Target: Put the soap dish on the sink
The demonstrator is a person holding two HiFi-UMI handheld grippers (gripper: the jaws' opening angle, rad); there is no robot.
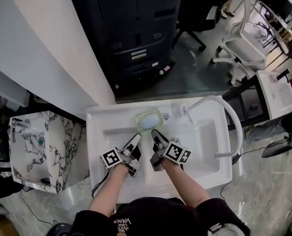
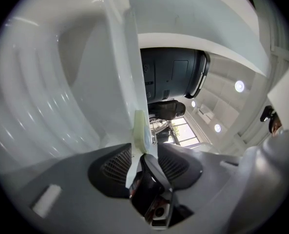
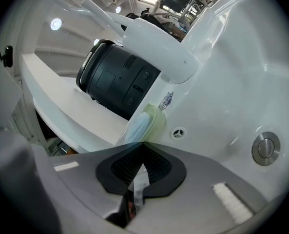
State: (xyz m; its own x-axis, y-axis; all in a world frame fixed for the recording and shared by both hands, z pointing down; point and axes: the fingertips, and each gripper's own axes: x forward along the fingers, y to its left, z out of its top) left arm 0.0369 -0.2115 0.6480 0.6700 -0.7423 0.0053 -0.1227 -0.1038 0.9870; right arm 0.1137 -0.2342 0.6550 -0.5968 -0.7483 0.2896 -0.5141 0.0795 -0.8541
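A pale green soap dish (image 1: 156,115) with a blue soap bar (image 1: 146,123) in it rests on the back rim of the white sink (image 1: 106,116). My left gripper (image 1: 136,137) reaches its near left corner. In the left gripper view the dish (image 2: 140,126) stands edge-on, its near end between the nearly closed pads of that gripper (image 2: 144,149). My right gripper (image 1: 154,132) is just in front of the dish, its jaws shut with nothing between them. The right gripper view shows the dish (image 3: 155,121) just past that gripper (image 3: 143,144).
A white arched faucet (image 1: 223,106) rises at the sink's back right. The basin's drain (image 3: 265,147) and overflow hole (image 3: 179,132) lie right of my right gripper. Behind the sink stand a black machine (image 1: 131,28), a white wall and an office chair (image 1: 244,45). A marble stand (image 1: 37,146) is at left.
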